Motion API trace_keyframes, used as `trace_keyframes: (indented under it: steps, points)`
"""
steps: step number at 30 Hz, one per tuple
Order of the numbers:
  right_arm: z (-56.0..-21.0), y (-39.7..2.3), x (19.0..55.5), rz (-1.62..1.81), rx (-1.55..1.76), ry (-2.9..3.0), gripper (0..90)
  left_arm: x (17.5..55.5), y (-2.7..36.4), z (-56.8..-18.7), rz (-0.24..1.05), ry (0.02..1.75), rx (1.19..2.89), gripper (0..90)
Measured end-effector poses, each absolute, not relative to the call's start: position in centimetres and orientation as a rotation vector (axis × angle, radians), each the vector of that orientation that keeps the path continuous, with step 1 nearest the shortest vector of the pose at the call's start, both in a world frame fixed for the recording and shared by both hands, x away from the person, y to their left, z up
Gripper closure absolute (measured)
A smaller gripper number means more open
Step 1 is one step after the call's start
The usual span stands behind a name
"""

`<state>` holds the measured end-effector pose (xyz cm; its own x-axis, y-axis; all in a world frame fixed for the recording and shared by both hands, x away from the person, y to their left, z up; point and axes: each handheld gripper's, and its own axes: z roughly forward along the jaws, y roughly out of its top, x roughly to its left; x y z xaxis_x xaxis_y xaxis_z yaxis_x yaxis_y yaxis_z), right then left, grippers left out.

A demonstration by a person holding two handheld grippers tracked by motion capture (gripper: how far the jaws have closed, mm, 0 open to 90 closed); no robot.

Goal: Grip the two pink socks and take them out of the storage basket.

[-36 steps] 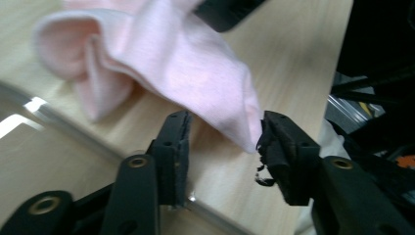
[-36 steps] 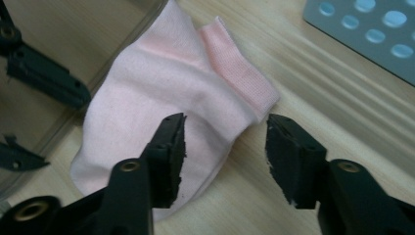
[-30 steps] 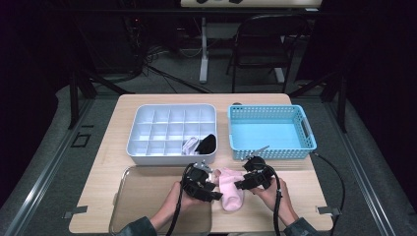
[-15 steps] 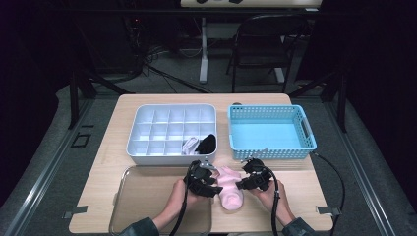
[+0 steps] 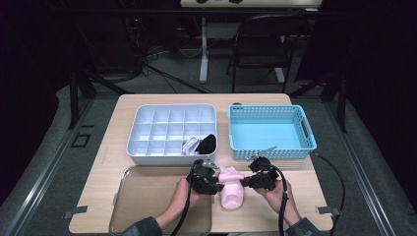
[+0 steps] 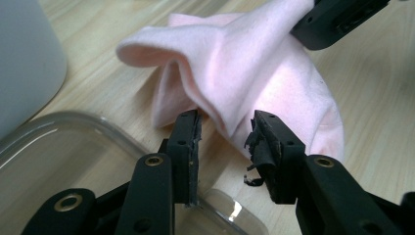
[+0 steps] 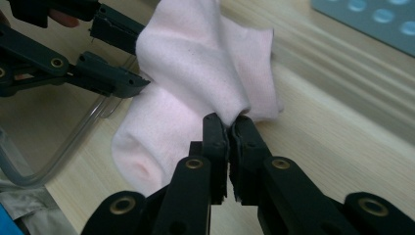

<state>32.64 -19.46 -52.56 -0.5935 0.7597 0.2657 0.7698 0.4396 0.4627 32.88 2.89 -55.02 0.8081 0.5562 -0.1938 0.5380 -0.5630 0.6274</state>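
The right gripper (image 7: 228, 122) has just pinched the pink sock (image 5: 231, 189) on the table by the clear tray (image 5: 147, 196), and the left gripper (image 6: 225, 129) (jaws closing, not yet squeezing) comes next.

We see a pale pink sock (image 5: 231, 189) lying on the wooden table near its front edge, just beside the clear tray and in front of the gap between the white divided box and the blue basket. Its soft knit is rumpled, with one edge lifted off the wood into a raised fold while the rounded toe end (image 7: 139, 164) rests flat. The cuff end (image 6: 147, 46) curls open, facing the white box.
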Motion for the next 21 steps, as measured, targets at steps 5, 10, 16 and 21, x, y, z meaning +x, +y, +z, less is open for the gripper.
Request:
trace_keyframes:
  steps: [5,10,16,21]
  points:
    - [-51.0,-20.4,32.1,-0.869,-1.447,-2.649,85.5,32.3,2.7,-54.4,0.105,0.762,2.278,64.6]
    - [-50.8,-20.3,32.2,-0.935,-1.473,-2.598,84.4,30.5,2.1,-53.7,0.154,0.709,2.270,59.6]
    - [-52.2,-18.5,32.7,-0.975,-1.422,-2.570,72.4,28.8,1.0,-54.2,0.191,0.655,2.366,47.0]
    - [-50.8,-20.2,32.2,-1.035,-1.444,-2.676,66.3,27.7,-0.4,-54.4,0.205,0.598,2.409,41.0]
